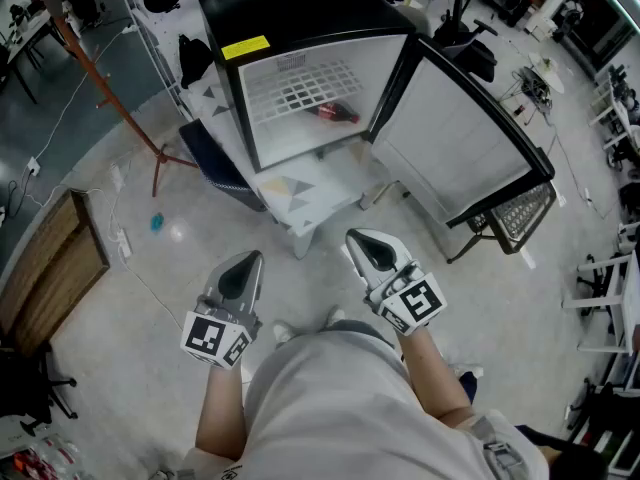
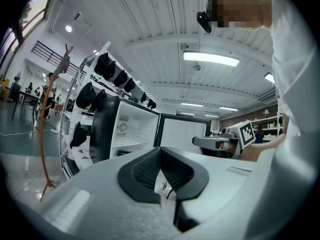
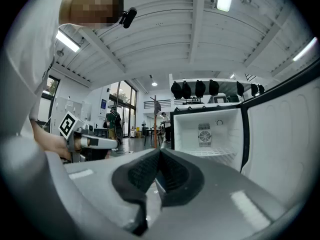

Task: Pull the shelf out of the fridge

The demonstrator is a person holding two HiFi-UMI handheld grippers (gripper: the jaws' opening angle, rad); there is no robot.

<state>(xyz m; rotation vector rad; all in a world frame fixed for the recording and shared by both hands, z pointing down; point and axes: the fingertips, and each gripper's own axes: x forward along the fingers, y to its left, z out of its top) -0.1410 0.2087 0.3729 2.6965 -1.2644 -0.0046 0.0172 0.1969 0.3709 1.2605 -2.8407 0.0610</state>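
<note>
The task has hardly begun: this looks like the approach step, with the person standing on the floor well back from the mini fridge [image 1: 300,13], whose door [image 1: 455,148] hangs wide open to the right. The white wire shelf [image 1: 303,88] sits in place inside, spanning the compartment from side wall to side wall and reaching toward the rear wall, with its front edge just inside the fridge's open front edge. Below it, near the compartment's right wall, a red bottle [image 1: 338,114] lies on its side, apart from the shelf as far as I can tell. The fridge stands on a low white stand with grey triangles [image 1: 300,193]. The left claw [image 1: 250,260] and the right claw [image 1: 360,240] are held level side by side near the person's waist, both pointed toward the fridge and well apart from it. Each has its jaws pressed together with nothing between them. By my reading, the next move calls for stepping closer, bringing one or both claws to the shelf's front edge and parting the jaws enough to take the front wire. After closing on it, the pull should be straight out and level, so the shelf slides off its side supports without snagging or tipping onto the bottle
</note>
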